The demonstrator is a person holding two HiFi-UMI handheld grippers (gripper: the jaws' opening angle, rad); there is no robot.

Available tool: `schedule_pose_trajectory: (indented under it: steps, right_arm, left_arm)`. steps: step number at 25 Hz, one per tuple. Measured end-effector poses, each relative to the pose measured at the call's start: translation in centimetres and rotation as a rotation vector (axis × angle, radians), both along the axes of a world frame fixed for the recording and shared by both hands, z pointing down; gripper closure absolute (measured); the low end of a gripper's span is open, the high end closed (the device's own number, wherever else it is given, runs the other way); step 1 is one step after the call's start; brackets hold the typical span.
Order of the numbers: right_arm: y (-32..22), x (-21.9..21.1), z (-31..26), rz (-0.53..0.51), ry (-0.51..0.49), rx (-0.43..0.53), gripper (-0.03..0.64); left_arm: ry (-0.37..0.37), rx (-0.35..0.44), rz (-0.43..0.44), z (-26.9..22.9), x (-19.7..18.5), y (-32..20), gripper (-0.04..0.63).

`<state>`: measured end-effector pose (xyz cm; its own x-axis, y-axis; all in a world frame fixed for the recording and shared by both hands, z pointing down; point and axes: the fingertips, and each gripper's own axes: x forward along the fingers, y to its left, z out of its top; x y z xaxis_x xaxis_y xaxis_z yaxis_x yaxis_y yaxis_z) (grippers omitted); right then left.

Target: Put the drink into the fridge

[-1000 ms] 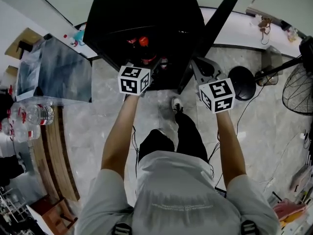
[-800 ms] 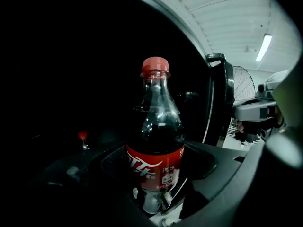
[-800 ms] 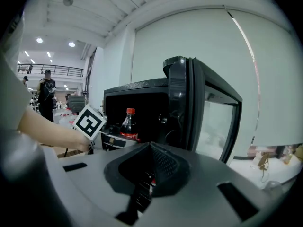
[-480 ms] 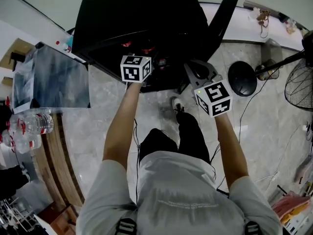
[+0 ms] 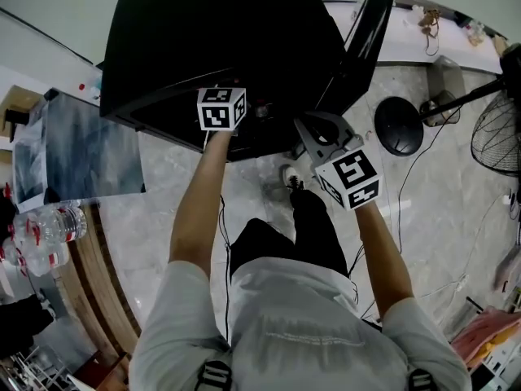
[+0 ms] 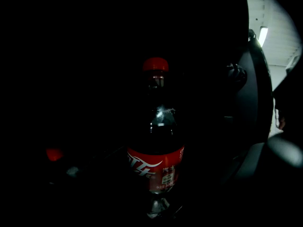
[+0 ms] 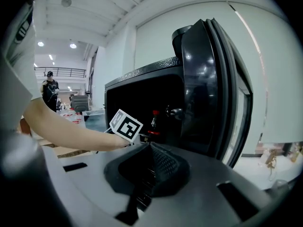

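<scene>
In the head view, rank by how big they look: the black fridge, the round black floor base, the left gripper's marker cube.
1. fridge
2. round base and marker cube: look alike; the cube is nearer the camera, so unranked.

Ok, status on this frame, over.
Left gripper inside black fridge, jaws too dark to read. Red-capped dark cola bottle upright before them. Right gripper shut, empty, outside by open fridge door. Nothing seen blocking.

Cola bottle (image 6: 155,164) upright, inside black fridge (image 5: 220,47)
</scene>
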<state>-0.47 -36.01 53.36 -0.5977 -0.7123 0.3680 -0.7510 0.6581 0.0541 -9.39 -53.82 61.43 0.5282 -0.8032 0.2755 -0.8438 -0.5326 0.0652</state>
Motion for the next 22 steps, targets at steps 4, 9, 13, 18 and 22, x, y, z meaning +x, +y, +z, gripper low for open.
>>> schedule_pose_trajectory:
  steps: [4, 9, 13, 18, 22]
  right_arm:
    - [0.1, -0.1, -0.3, -0.009, -0.014, -0.003, 0.617]
    - [-0.1, -0.3, -0.5, -0.006, -0.031, -0.001, 0.617]
    - [0.0, -0.3, -0.2, -0.001, -0.037, -0.012, 0.617]
    - [0.0, 0.2, -0.5, 0.012, -0.038, -0.02, 0.616]
    - [0.2, 0.7, -0.9, 0.038, -0.042, -0.027, 0.617]
  left_arm:
    - [0.02, 0.003, -0.037, 0.8, 0.0, -1.5, 0.295]
    - [0.006, 0.023, -0.048, 1.6, 0.3, -2.1, 0.295]
    - [-0.019, 0.065, -0.073, 1.8, 0.8, -1.7, 0.293]
    - [-0.029, 0.072, -0.108, 1.9, 0.8, -1.7, 0.293]
    - [-0.032, 0.045, -0.15, 2.3, 0.0, -1.4, 0.287]
